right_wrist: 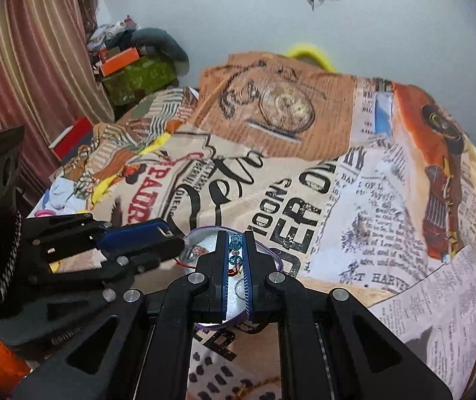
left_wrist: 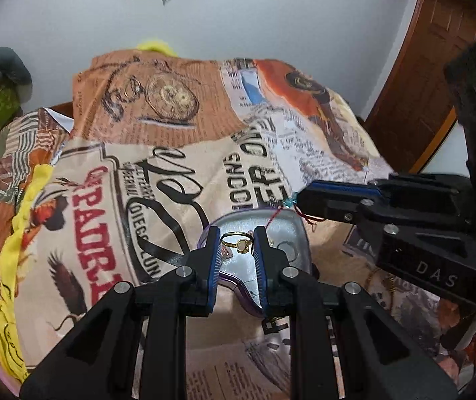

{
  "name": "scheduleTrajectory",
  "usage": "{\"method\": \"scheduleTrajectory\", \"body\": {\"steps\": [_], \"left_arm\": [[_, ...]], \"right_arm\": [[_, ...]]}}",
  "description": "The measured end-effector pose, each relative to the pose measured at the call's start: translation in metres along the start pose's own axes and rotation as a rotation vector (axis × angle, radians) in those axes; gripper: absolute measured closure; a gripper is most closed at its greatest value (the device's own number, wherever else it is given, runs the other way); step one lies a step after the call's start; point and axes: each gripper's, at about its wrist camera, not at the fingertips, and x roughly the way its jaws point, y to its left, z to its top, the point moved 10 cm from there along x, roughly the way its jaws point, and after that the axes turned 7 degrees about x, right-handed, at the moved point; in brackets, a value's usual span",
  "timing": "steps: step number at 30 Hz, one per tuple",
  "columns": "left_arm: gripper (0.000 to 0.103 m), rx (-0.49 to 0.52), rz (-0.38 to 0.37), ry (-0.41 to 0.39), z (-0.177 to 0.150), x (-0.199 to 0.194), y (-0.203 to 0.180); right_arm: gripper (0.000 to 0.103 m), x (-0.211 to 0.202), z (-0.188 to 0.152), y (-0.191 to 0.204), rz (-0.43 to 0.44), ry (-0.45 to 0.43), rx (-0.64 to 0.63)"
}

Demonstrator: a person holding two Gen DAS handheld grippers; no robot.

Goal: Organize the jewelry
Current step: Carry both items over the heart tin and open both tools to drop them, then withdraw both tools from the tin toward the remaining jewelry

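My left gripper (left_wrist: 236, 245) pinches gold ring (left_wrist: 238, 241); my right gripper (right_wrist: 236, 260) clamps blue-beaded string (right_wrist: 235, 250), above tray (left_wrist: 291, 230).

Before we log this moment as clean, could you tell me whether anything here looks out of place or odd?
Nothing looks damaged or spilled. The gold ring is held between the left claw fingers over the clear tray, and the right claw is pinching a red cord with blue beads above it. The printed cloth underneath is rumpled.
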Motion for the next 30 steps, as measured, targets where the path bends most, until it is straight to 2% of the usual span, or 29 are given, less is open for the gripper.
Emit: {"method": "scheduleTrajectory", "body": {"steps": [9,17,23,25,30], "left_arm": [[0.085,0.021,-0.008,0.058,-0.012,0.024,-0.005],[0.084,0.034,0.005,0.052,-0.010,0.020,-0.004],[0.068,0.030,0.031,0.038,-0.011,0.009,0.002],[0.067,0.025,0.036,0.029,-0.011,0.003,0.004],[0.065,0.001,0.045,0.011,-0.011,-0.012,0.012]], "right_arm": [[0.096,0.027,-0.010,-0.012,-0.006,0.088,0.021],[0.096,0.030,-0.013,-0.016,-0.015,0.085,0.019],[0.096,0.028,-0.014,-0.016,-0.050,0.092,-0.016],[0.093,0.028,-0.016,-0.017,-0.065,0.096,-0.022],[0.077,0.022,-0.017,-0.020,-0.097,0.074,-0.031]]}}
